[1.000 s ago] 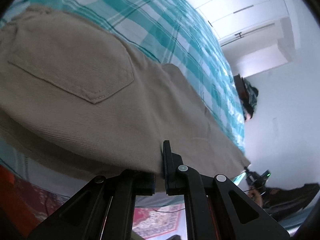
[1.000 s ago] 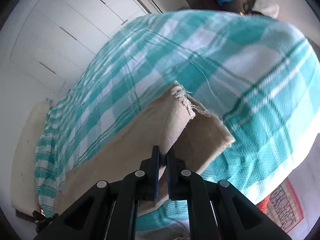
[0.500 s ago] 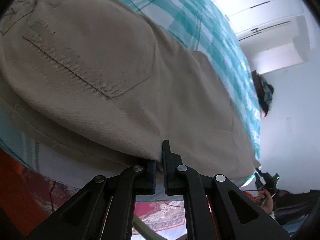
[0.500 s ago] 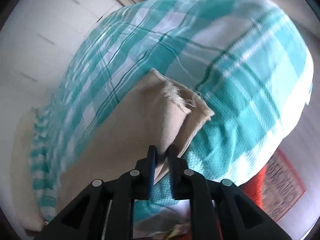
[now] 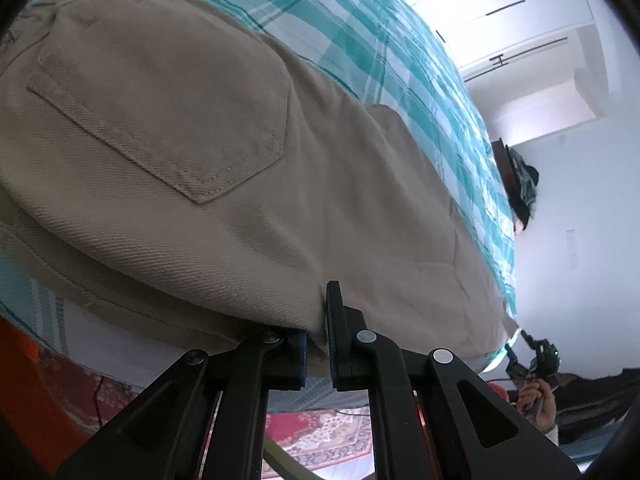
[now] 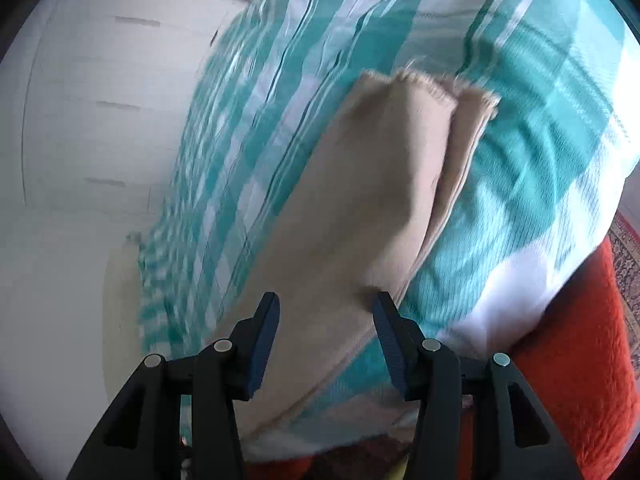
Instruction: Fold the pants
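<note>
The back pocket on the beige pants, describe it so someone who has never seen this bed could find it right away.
Start at the bed with the teal and white checked bedspread; the beige twill pants lie along its near edge. Near their waist end sits the back pocket, a flat stitched patch tapering to a point. It is the only stitched outline on the plain cloth, up from where the left gripper pinches the pants' edge.

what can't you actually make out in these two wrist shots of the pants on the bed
- Left wrist view: the waistband of the pants, cut off by the lens edge.
- Left wrist view: the far right gripper, too small to read.
- Right wrist view: the frayed leg hems and checked bedspread, motion-blurred.
</note>
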`<state>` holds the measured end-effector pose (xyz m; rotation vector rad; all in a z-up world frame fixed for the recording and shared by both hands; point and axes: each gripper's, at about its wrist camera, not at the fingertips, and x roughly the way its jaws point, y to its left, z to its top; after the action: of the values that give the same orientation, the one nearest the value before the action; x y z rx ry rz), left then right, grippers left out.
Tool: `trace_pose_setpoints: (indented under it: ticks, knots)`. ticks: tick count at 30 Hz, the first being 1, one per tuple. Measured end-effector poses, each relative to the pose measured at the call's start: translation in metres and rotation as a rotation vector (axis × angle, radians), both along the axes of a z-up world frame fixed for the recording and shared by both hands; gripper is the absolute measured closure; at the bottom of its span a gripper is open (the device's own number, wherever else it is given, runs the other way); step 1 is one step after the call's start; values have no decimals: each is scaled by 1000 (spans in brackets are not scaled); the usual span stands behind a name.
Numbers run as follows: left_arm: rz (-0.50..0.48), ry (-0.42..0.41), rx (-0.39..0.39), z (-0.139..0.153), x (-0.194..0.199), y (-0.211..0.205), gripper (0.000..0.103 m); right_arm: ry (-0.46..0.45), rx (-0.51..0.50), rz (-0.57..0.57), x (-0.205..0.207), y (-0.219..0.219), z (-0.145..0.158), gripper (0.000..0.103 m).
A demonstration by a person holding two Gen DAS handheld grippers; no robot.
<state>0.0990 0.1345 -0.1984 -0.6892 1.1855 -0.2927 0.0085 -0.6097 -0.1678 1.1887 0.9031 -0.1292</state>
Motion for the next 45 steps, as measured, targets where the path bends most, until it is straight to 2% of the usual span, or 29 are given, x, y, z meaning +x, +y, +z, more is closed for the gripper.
trace_pose_setpoints:
  ticks: [3, 8, 11, 14, 19, 20, 23, 27, 31, 32, 34, 36, 37, 39, 40, 42, 43, 44, 45]
  knots:
    - [2, 0, -1, -1, -1, 0, 98, 19, 80, -49, -6, -6, -11, 53]
    - [5, 0, -2, -2, 1, -2, 97, 84, 118, 20, -3, 18, -16, 53]
    - [5, 1, -3, -2, 1, -2, 97, 31, 168, 7, -6, 30, -21, 53]
    - [6, 2, -10, -2, 1, -2, 97, -8, 148, -42, -5, 28, -19, 53]
    - [8, 1, -14, -4, 1, -1, 97, 26, 95, -59, -5, 21, -19, 53]
    - [8, 1, -14, -4, 2, -1, 97, 4, 103, -69, -6, 18, -19, 53]
    - [11, 6, -20, -6, 3, -2, 97, -151, 188, -116, -5, 7, -25, 53]
    - [6, 5, -17, -5, 3, -1, 97, -287, 129, -269, -14, -18, -23, 53]
    - [6, 6, -22, -6, 3, -1, 97, -402, 114, -482, -50, -56, -13, 53]
    - [6, 8, -22, -6, 3, -1, 97, -406, 76, -516, -58, -64, -6, 53]
    - [3, 15, -19, -5, 3, -2, 97, -317, -69, -543, -76, -81, 14, 53]
    - [-8, 23, -7, -1, 3, -4, 96, -207, -224, -473, -71, -82, 37, 53]
    - [-17, 26, 1, 1, 2, -5, 95, -187, -284, -423, -66, -78, 45, 53]
    - [-41, 25, 26, 9, 0, -11, 93, -162, -390, -259, -43, -61, 60, 53]
    - [-58, 23, 45, 13, -2, -14, 92, -151, -426, -141, -24, -46, 62, 53]
    - [-99, 20, 90, 24, -9, -21, 89, -119, -439, 57, 10, -21, 52, 53]
    - [-122, 12, 104, 31, -14, -25, 84, -87, -446, 122, 23, -11, 40, 53]
    - [-143, 0, 115, 38, -21, -29, 81, -19, -470, 177, 34, -7, 26, 53]
    - [-165, -16, 132, 46, -28, -33, 73, 90, -517, 218, 44, -8, 6, 64]
